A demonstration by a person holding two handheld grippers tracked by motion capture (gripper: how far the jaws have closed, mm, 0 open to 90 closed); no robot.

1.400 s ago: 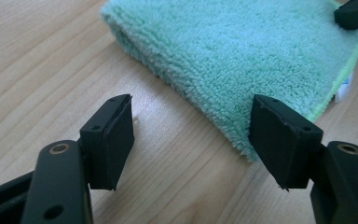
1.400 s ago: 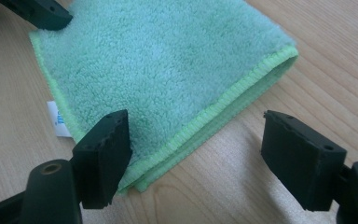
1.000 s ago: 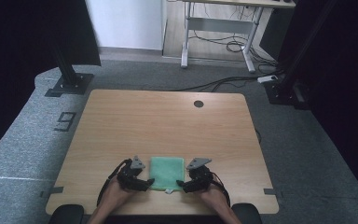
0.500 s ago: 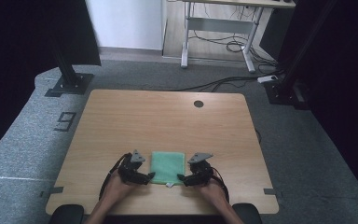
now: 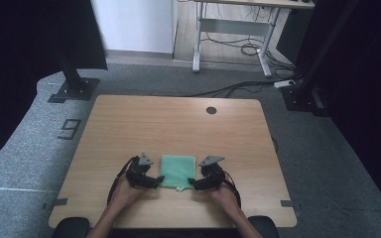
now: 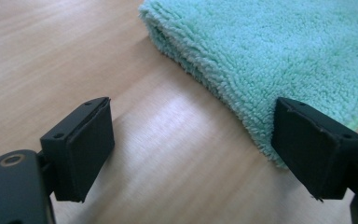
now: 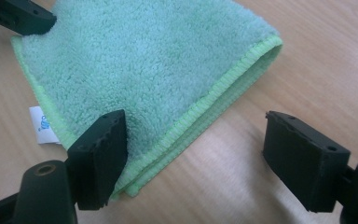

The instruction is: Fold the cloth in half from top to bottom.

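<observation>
A folded green cloth point(image 5: 178, 170) lies flat on the wooden table point(image 5: 178, 119) near its front edge. My left gripper point(image 5: 158, 181) sits at the cloth's left edge and is open. In the left gripper view the left gripper point(image 6: 193, 135) has bare wood between its pads and the cloth point(image 6: 279, 46) just past its right pad; its jaws have just been opening. My right gripper point(image 5: 192, 183) is at the cloth's right edge. In the right gripper view the right gripper point(image 7: 196, 140) stands open astride the hemmed near corner of the cloth point(image 7: 140, 60), not pressing it.
A white label point(image 7: 42, 125) sticks out from the cloth's near edge. The table has a round cable hole point(image 5: 211, 110) at the back. Black stand bases point(image 5: 74, 84) point(image 5: 302, 94) and a desk frame point(image 5: 228, 44) stand on the floor beyond.
The cloth and both grippers have shifted a little away from the table's front edge. The left jaws stand wider than before.
</observation>
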